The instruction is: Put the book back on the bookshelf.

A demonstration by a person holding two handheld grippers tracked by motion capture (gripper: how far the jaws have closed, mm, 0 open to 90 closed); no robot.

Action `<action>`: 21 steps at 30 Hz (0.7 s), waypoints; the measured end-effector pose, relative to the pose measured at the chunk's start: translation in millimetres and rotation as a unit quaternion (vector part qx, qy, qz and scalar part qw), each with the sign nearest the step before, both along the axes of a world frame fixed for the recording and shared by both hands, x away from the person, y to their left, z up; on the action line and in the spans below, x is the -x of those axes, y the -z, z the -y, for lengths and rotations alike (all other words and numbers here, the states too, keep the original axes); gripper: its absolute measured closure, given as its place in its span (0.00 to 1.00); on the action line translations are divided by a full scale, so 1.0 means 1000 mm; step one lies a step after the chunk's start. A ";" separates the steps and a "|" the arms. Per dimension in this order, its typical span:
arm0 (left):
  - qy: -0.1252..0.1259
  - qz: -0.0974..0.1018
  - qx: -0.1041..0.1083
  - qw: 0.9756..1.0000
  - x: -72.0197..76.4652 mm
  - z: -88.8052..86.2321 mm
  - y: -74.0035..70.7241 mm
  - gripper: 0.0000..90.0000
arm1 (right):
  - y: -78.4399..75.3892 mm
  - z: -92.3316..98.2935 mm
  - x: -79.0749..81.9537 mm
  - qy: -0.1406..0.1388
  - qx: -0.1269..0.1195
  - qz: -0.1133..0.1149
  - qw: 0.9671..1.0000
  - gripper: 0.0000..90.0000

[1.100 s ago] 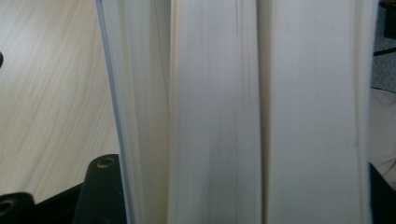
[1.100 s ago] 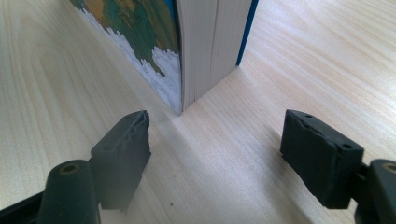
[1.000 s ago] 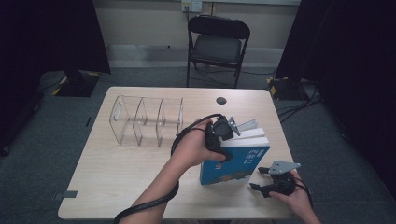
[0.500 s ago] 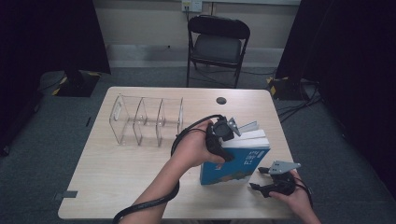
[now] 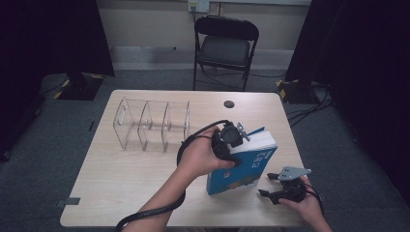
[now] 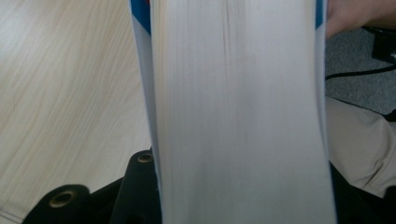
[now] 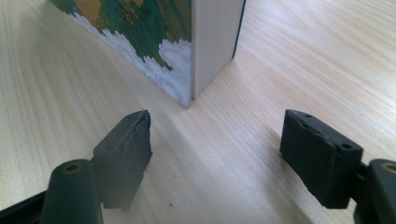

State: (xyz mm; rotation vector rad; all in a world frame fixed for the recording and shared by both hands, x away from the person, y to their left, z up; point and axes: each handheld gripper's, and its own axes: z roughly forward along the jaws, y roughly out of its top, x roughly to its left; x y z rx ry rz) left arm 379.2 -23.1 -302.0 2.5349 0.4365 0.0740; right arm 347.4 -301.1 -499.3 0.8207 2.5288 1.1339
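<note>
A thick blue book point(image 5: 244, 164) with a map-like cover stands on its edge on the table, right of centre. My left gripper point(image 5: 231, 140) clasps its upper part from the left. Its jaws have just been closing with the book between them, and the white page block point(image 6: 238, 112) spans the whole gap between the black fingers point(image 6: 137, 184). My right gripper point(image 5: 265, 185) rests low by the front edge, open, with nothing between its pads point(image 7: 123, 140). It points at the book's lower corner point(image 7: 212, 42), a short way off.
A clear acrylic divider rack point(image 5: 152, 125) stands at the table's back left. A small black disc point(image 5: 228, 104) lies near the far edge. A black folding chair point(image 5: 225, 46) is behind the wooden table point(image 5: 121, 183). The left gripper's cable loops beside the forearm.
</note>
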 end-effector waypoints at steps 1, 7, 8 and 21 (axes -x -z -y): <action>-0.002 -0.003 -0.004 1.000 0.000 0.000 -0.002 0.68 | 0.000 0.000 0.000 0.000 0.000 0.000 1.000 0.27; -0.020 -0.020 -0.023 0.999 -0.002 -0.006 -0.010 0.68 | 0.000 0.000 0.000 0.000 0.000 0.000 1.000 0.27; -0.026 -0.021 -0.024 0.999 -0.002 -0.008 -0.011 0.68 | 0.000 0.000 0.000 0.000 0.000 0.000 1.000 0.27; -0.066 -0.034 -0.028 0.997 -0.006 -0.032 -0.022 0.68 | 0.000 0.001 0.001 0.000 0.000 -0.001 1.000 0.27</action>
